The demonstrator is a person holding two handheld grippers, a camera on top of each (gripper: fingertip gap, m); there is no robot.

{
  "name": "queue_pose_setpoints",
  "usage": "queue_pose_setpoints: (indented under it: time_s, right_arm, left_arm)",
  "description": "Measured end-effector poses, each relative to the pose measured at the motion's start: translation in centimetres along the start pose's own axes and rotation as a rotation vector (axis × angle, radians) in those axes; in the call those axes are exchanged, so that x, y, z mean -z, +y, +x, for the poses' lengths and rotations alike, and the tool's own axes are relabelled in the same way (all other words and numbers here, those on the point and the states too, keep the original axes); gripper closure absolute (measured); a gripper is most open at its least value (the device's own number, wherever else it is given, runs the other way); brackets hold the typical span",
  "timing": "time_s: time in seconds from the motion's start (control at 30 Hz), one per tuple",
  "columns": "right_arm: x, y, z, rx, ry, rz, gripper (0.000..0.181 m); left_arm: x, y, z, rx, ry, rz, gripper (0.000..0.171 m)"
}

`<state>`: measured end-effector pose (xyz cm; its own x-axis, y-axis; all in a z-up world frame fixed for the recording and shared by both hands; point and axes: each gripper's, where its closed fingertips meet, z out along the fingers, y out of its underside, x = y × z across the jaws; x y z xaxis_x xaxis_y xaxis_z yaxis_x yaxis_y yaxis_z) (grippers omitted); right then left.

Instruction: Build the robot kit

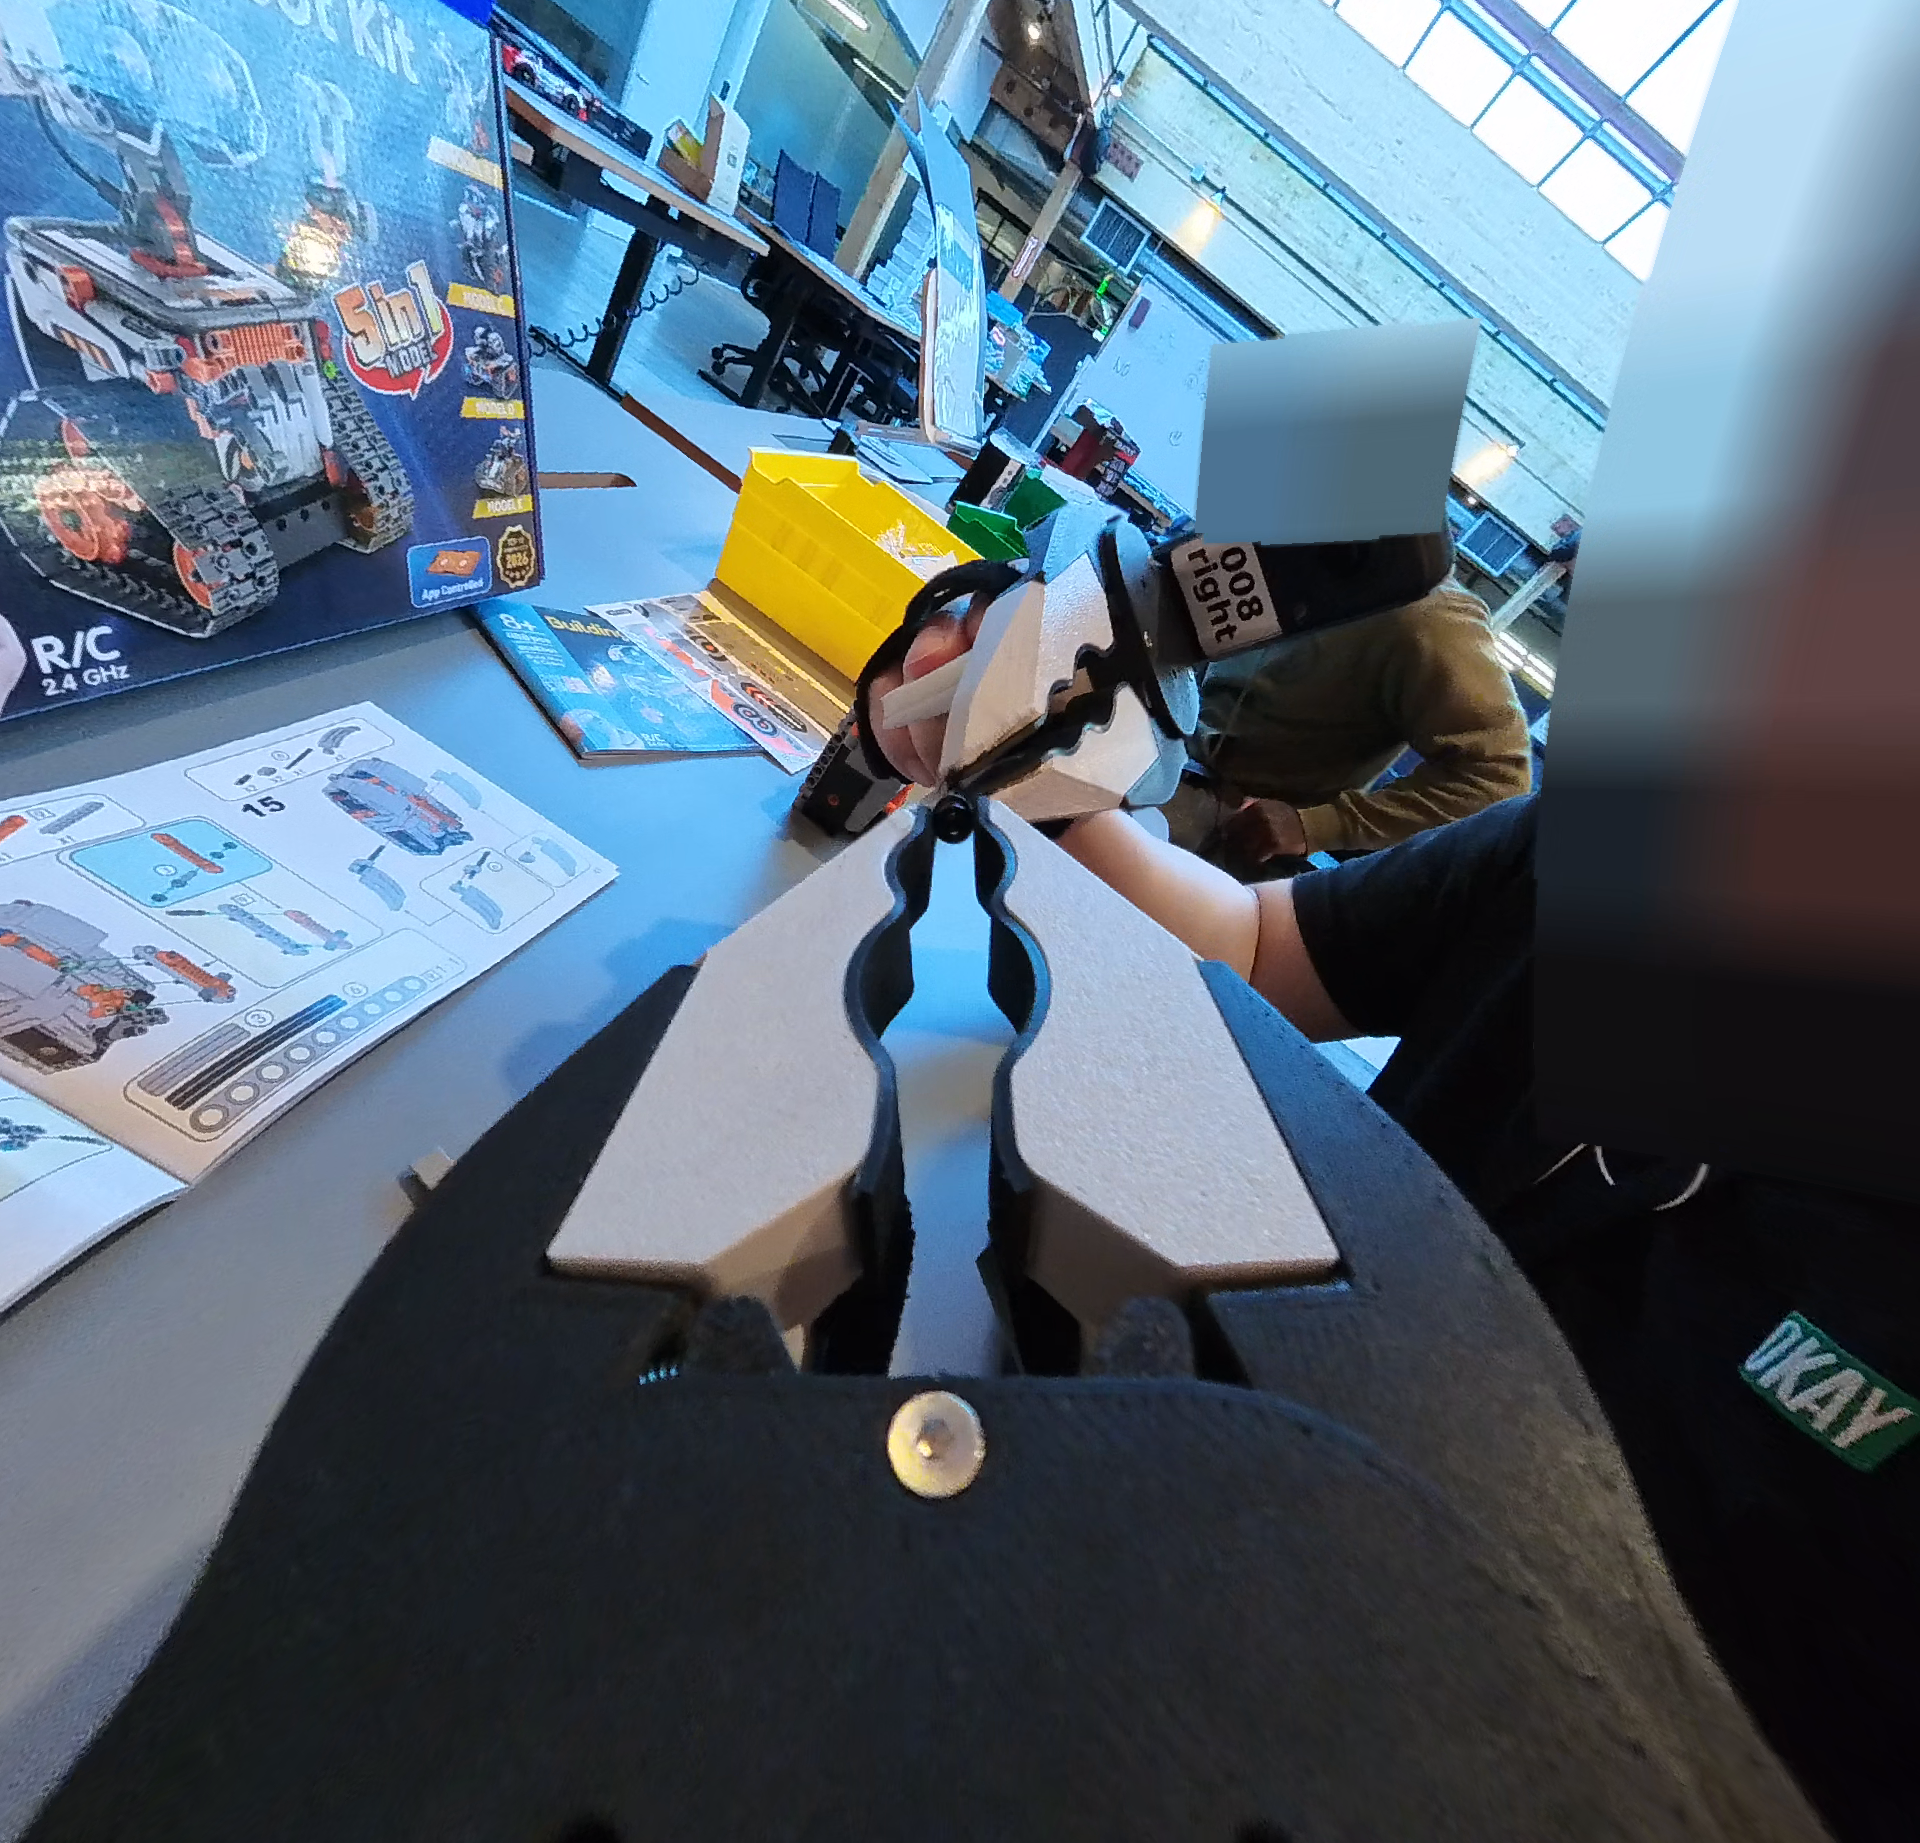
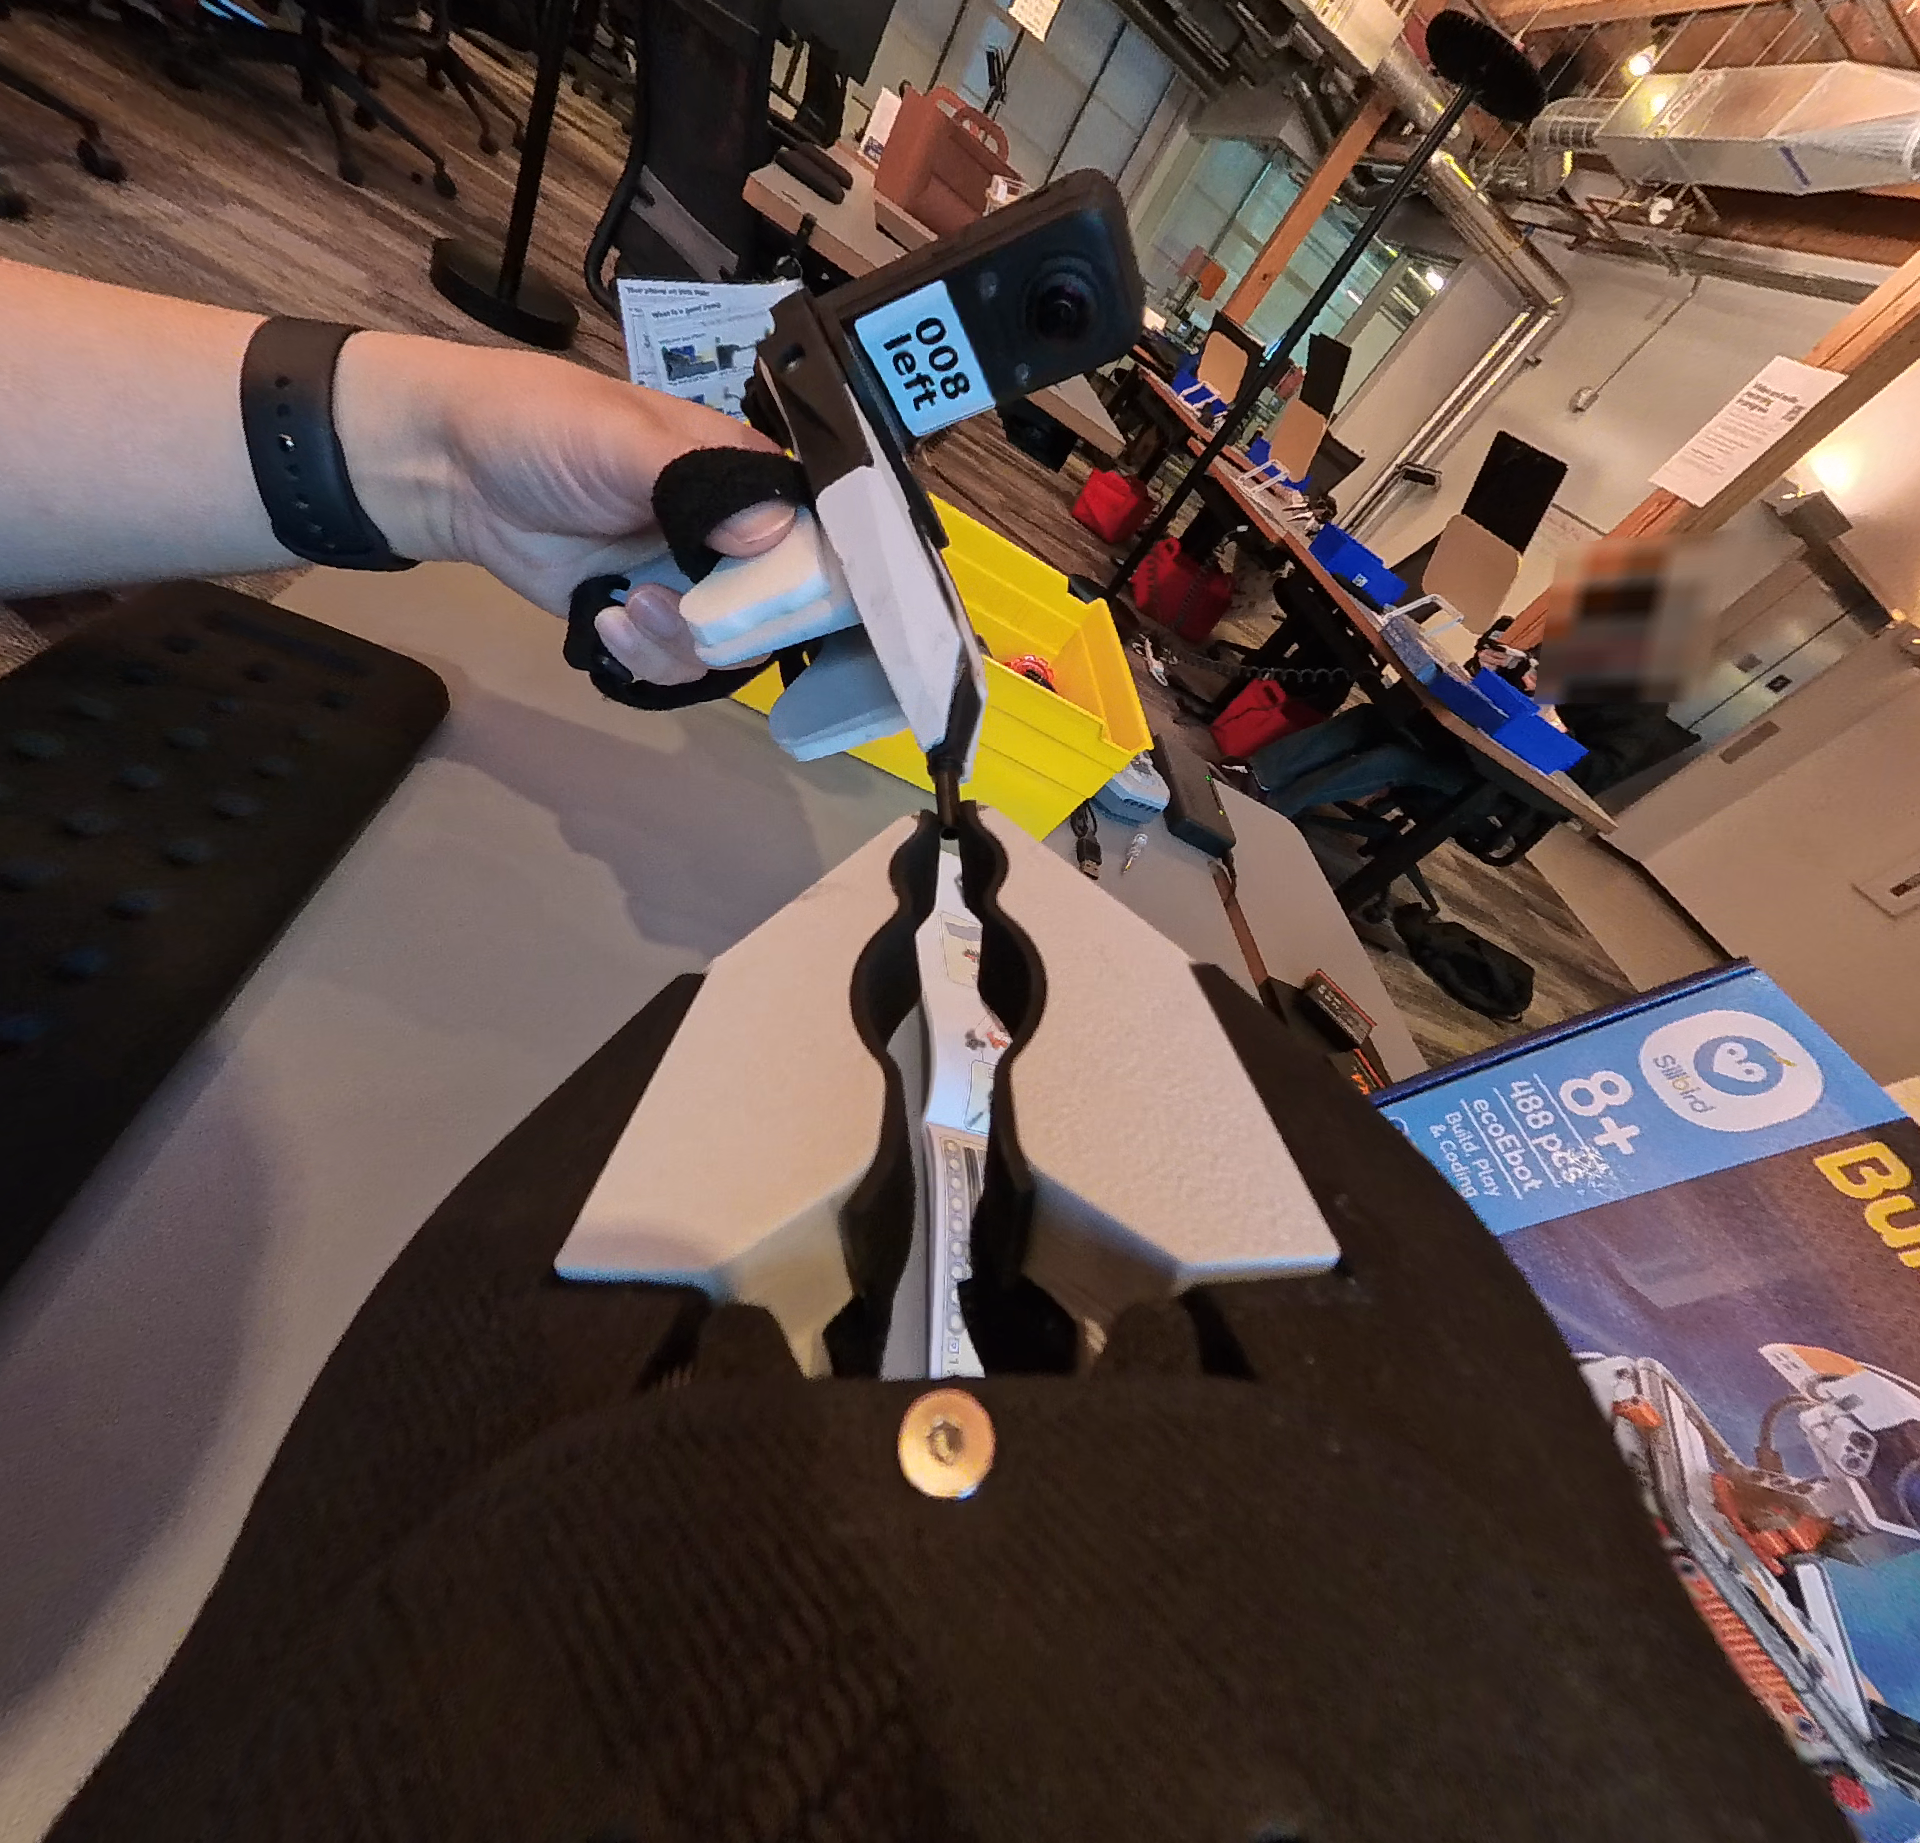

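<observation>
A small black pin (image 1: 951, 819) is held tip to tip between both grippers, above the grey table (image 1: 675, 837). My left gripper (image 1: 951, 825) is shut on one end of the pin. My right gripper (image 2: 951, 829) meets it head-on and is shut on the other end of the pin (image 2: 943, 791). The right gripper also shows in the left wrist view (image 1: 951, 785), held in a hand. The left gripper shows edge-on in the right wrist view (image 2: 951, 754), held in a hand with a black wristband.
A toy robot kit box (image 1: 260, 287) stands at left, with an open instruction booklet (image 1: 239, 941) before it. A yellow bin (image 1: 831, 546), a green bin (image 1: 997, 520) and a second booklet (image 1: 623, 671) lie beyond. A black mat (image 2: 156, 806) lies at the table's edge. A person (image 1: 1382, 713) sits behind. Less than 4 cm separates the two grippers' tips.
</observation>
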<state>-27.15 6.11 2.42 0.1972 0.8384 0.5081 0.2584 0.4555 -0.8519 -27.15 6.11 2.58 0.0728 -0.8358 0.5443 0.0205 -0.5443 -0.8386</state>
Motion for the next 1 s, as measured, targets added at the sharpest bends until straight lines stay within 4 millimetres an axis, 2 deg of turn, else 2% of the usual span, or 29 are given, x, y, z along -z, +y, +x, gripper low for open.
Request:
queue_pose_setpoints:
  time_s: [0.2,0.27,0.33,0.43,0.47,0.5,0.6,0.67,0.73,0.8,0.9,1.0]
  right_arm:
    - [-0.1,-0.3,0.0,-0.024,-0.006,0.043,0.177]
    - [0.1,-0.8,0.3,-0.090,-0.016,0.083,0.166]
    - [0.5,-0.6,1.4,-0.221,-0.011,0.102,0.165]
    - [0.9,2.2,4.7,-0.581,0.059,0.022,0.160]
    - [0.9,4.1,5.5,-0.735,0.089,-0.045,0.159]
    - [0.9,5.8,5.5,-0.874,0.077,-0.105,0.154]
    - [0.0,9.7,2.7,-1.263,-0.041,-0.253,0.153]
    - [-1.0,10.5,0.1,-1.440,-0.170,-0.266,0.154]
    - [-1.6,12.7,-2.3,-1.500,-0.165,-0.351,0.156]
    - [-2.0,14.0,-3.8,-1.543,-0.118,-0.383,0.161]
    - [-2.5,14.9,-5.3,-1.596,-0.058,-0.409,0.162]
    - [-2.9,16.1,-6.6,-1.629,-0.001,-0.470,0.155]
  left_arm:
    - [0.2,-0.1,-0.2,0.005,-0.011,0.025,0.169]
    - [0.8,-0.5,-0.6,0.002,-0.029,0.062,0.169]
    - [1.7,-1.0,-0.9,0.006,-0.036,0.114,0.169]
    - [3.2,-0.9,-2.6,0.011,-0.097,0.153,0.169]
    - [3.5,-0.7,-3.3,0.014,-0.120,0.153,0.169]
    - [3.8,-0.3,-4.0,0.019,-0.142,0.154,0.169]
    - [4.3,0.2,-6.2,0.040,-0.171,0.171,0.169]
    - [4.6,-0.3,-7.5,0.064,-0.163,0.210,0.169]
    - [4.7,-0.8,-8.5,0.093,-0.140,0.234,0.169]
    - [4.7,-1.0,-9.3,0.098,-0.141,0.229,0.169]
    - [4.7,0.2,-10.6,0.110,-0.181,0.188,0.168]
    - [4.6,1.5,-11.1,0.175,-0.171,0.183,0.169]
